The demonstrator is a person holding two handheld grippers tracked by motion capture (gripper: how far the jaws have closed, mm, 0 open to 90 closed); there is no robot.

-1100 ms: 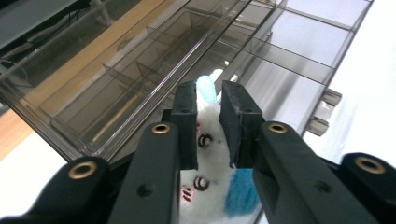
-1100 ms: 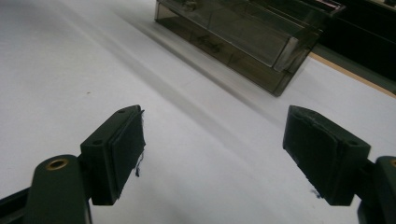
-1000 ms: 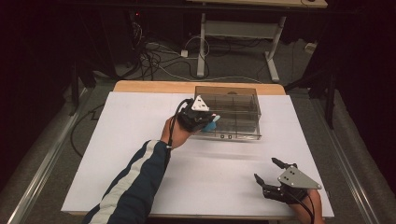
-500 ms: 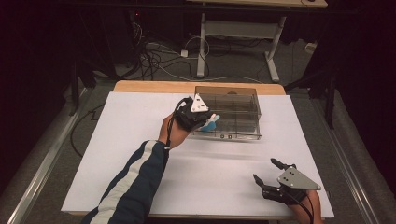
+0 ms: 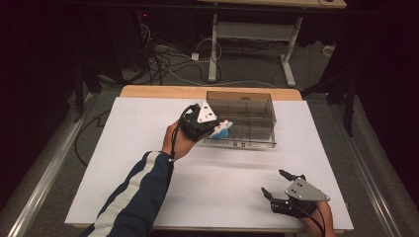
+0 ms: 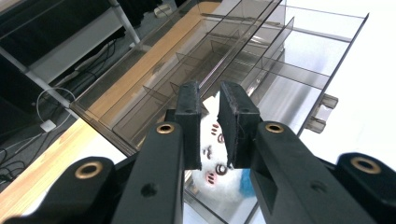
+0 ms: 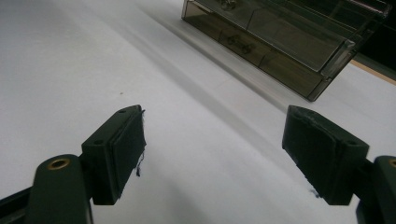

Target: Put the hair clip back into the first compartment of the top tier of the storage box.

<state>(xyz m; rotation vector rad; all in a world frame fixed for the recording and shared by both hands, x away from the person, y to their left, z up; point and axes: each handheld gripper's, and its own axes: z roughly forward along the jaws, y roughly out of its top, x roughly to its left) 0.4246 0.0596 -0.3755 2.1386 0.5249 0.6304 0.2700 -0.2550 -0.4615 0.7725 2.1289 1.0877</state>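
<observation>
A small white plush toy (image 6: pixel 219 186) with pink marks and a blue part hangs between the jaws of my left gripper (image 6: pixel 209 98), which is shut on it. In the high view the left gripper (image 5: pixel 217 129) holds the toy (image 5: pixel 224 131) at the front left corner of a clear smoky compartment box (image 5: pixel 247 118). The box's dividers (image 6: pixel 280 70) lie just beyond the jaws. My right gripper (image 5: pixel 272 181) rests low at the table's front right, wide open with nothing between its pads (image 7: pixel 123 144), and faces the box (image 7: pixel 280 42).
The white table top (image 5: pixel 138 148) stretches bare to the left and in front of the box. A wooden strip (image 5: pixel 163 91) runs along the far edge. Cables and desk legs (image 5: pixel 212 49) lie on the floor beyond.
The left gripper with the toy has shifted slightly to the left beside the box's corner. The right gripper has stayed in place, open.
</observation>
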